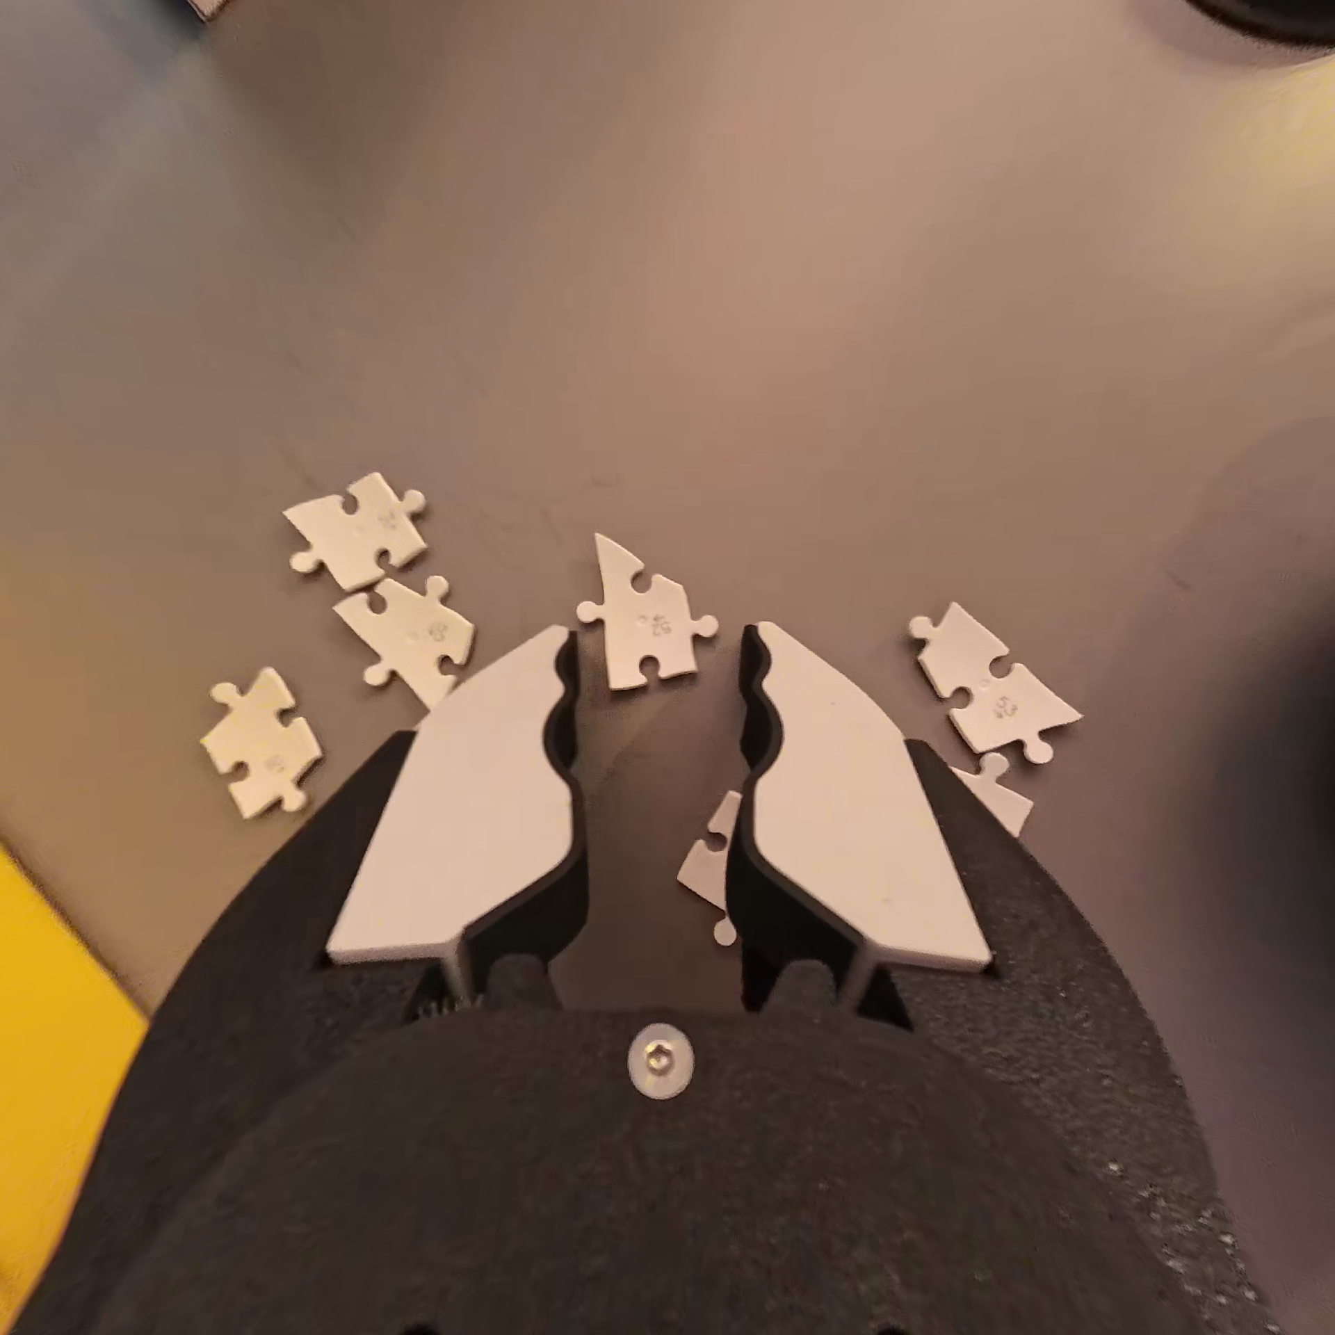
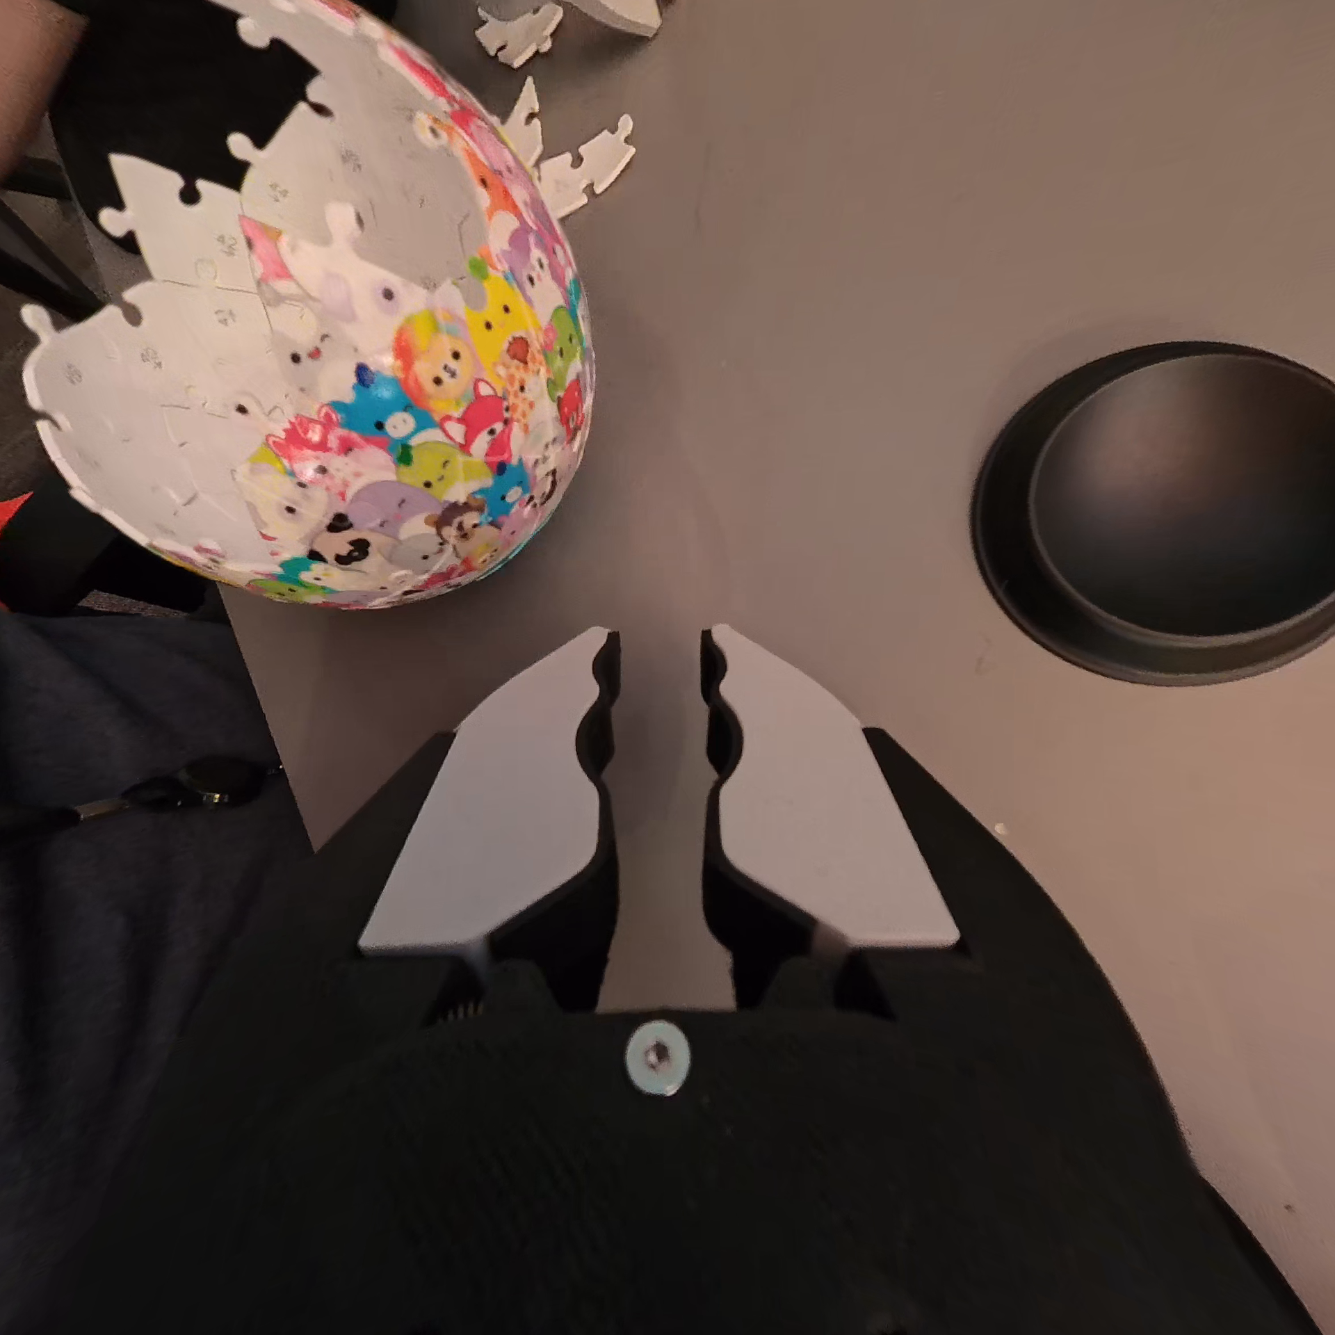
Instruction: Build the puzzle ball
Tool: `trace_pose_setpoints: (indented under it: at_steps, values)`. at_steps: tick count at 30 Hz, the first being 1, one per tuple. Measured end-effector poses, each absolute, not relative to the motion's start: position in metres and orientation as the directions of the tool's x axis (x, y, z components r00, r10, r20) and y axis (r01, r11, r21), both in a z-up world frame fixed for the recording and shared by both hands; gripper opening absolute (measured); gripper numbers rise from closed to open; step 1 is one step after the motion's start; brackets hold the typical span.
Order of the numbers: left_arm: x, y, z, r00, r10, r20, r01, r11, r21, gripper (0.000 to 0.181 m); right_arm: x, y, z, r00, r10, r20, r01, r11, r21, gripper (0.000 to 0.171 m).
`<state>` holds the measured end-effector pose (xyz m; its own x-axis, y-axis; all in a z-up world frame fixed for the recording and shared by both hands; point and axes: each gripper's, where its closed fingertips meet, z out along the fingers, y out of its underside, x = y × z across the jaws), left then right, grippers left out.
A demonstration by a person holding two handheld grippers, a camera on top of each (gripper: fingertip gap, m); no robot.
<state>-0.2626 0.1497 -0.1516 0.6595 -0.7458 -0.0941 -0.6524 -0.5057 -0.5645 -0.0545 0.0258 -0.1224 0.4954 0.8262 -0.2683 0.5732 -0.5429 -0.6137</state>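
Note:
In the left wrist view, several loose white puzzle pieces lie face down on the grey table. My left gripper is open and empty, just above them. One piece lies right in front of its fingertips, another to the right, others to the left. In the right wrist view, the half-built puzzle ball, colourful outside and white inside, lies on its side at the upper left. My right gripper is open and empty, below and to the right of the ball.
A black bowl-shaped stand sits on the table at the right of the right wrist view. More loose white pieces lie behind the ball. The table edge and dark fabric are at the left. A yellow surface lies past the table's left edge.

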Motion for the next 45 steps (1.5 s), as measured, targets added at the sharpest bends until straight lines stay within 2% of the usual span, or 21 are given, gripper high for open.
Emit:
trace_pose_setpoints:
  at_steps: [4, 11, 14, 16, 19, 21, 25, 29, 30, 34, 35, 36, 38, 39, 40, 42, 45]
  values:
    - [-0.262, 0.149, -0.153, 0.653, -0.757, -0.032, -0.640, -0.528, -0.559, 0.025, -0.053, 0.026, -0.121, 0.488, 0.831, -0.266, 0.575, -0.536, -0.619, 0.022]
    - [-0.265, 0.150, -0.148, 0.572, -0.813, -0.113, -0.716, -0.427, -0.552, 0.023, -0.048, 0.035, -0.117, 0.495, 0.827, -0.267, 0.552, -0.537, -0.638, 0.022]
    - [-0.257, 0.148, -0.116, 0.478, -0.842, -0.249, -0.757, -0.251, -0.603, 0.023, -0.047, 0.048, -0.097, 0.499, 0.824, -0.269, 0.508, -0.529, -0.680, 0.022]
    - [-0.244, 0.136, -0.080, 0.342, -0.866, -0.365, -0.795, -0.060, -0.603, 0.023, -0.055, 0.058, -0.067, 0.457, 0.839, -0.297, 0.469, -0.511, -0.721, 0.022]
    - [-0.215, 0.106, -0.018, 0.087, -0.833, -0.547, -0.814, 0.257, -0.521, 0.023, -0.088, 0.068, -0.008, 0.295, 0.850, -0.437, 0.408, -0.525, -0.747, 0.029]
    - [-0.196, 0.084, 0.013, -0.058, -0.787, -0.614, -0.804, 0.402, -0.439, 0.023, -0.115, 0.075, 0.029, 0.164, 0.824, -0.542, 0.362, -0.561, -0.744, 0.034]
    - [-0.175, 0.049, 0.042, -0.245, -0.741, -0.626, -0.774, 0.538, -0.334, 0.023, -0.150, 0.063, 0.058, 0.005, 0.745, -0.667, 0.455, -0.596, -0.661, 0.037]
    - [-0.168, 0.028, 0.045, -0.329, -0.729, -0.600, -0.764, 0.579, -0.285, 0.023, -0.163, 0.035, 0.056, -0.017, 0.733, -0.680, 0.604, -0.535, -0.591, 0.037]
    - [-0.168, 0.025, 0.044, -0.348, -0.721, -0.599, -0.763, 0.589, -0.266, 0.023, -0.164, 0.024, 0.055, -0.032, 0.711, -0.702, 0.639, -0.526, -0.562, 0.034]
    - [-0.160, 0.007, 0.042, -0.396, -0.715, -0.577, -0.740, 0.620, -0.260, 0.023, -0.160, 0.005, 0.039, 0.025, 0.700, -0.714, 0.724, -0.505, -0.470, 0.005]
    - [-0.157, 0.004, 0.044, -0.394, -0.710, -0.583, -0.733, 0.626, -0.266, 0.016, -0.158, 0.002, 0.036, 0.023, 0.710, -0.704, 0.729, -0.493, -0.474, 0.003]
    - [-0.153, 0.004, 0.048, -0.368, -0.700, -0.612, -0.728, 0.627, -0.279, 0.003, -0.157, -0.002, 0.036, 0.008, 0.712, -0.702, 0.724, -0.488, -0.487, 0.003]
    - [-0.151, 0.010, 0.058, -0.268, -0.701, -0.660, -0.742, 0.587, -0.322, 0.026, -0.156, -0.007, 0.035, -0.004, 0.715, -0.700, 0.691, -0.504, -0.518, 0.003]
    - [-0.153, 0.010, 0.060, -0.209, -0.736, -0.644, -0.748, 0.544, -0.379, 0.034, -0.156, -0.006, 0.037, -0.010, 0.725, -0.689, 0.656, -0.515, -0.551, 0.003]
    - [-0.156, 0.008, 0.061, -0.144, -0.785, -0.603, -0.744, 0.487, -0.458, 0.042, -0.155, -0.006, 0.040, -0.021, 0.737, -0.675, 0.619, -0.521, -0.588, 0.003]
    - [-0.164, 0.004, 0.067, 0.026, -0.867, -0.497, -0.677, 0.351, -0.647, 0.043, -0.151, -0.002, 0.046, -0.021, 0.779, -0.626, 0.536, -0.520, -0.665, 0.003]
    - [-0.168, -0.008, 0.084, 0.226, -0.939, -0.259, -0.428, 0.143, -0.893, 0.042, -0.148, 0.001, 0.067, -0.041, 0.847, -0.531, 0.383, -0.477, -0.791, 0.003]
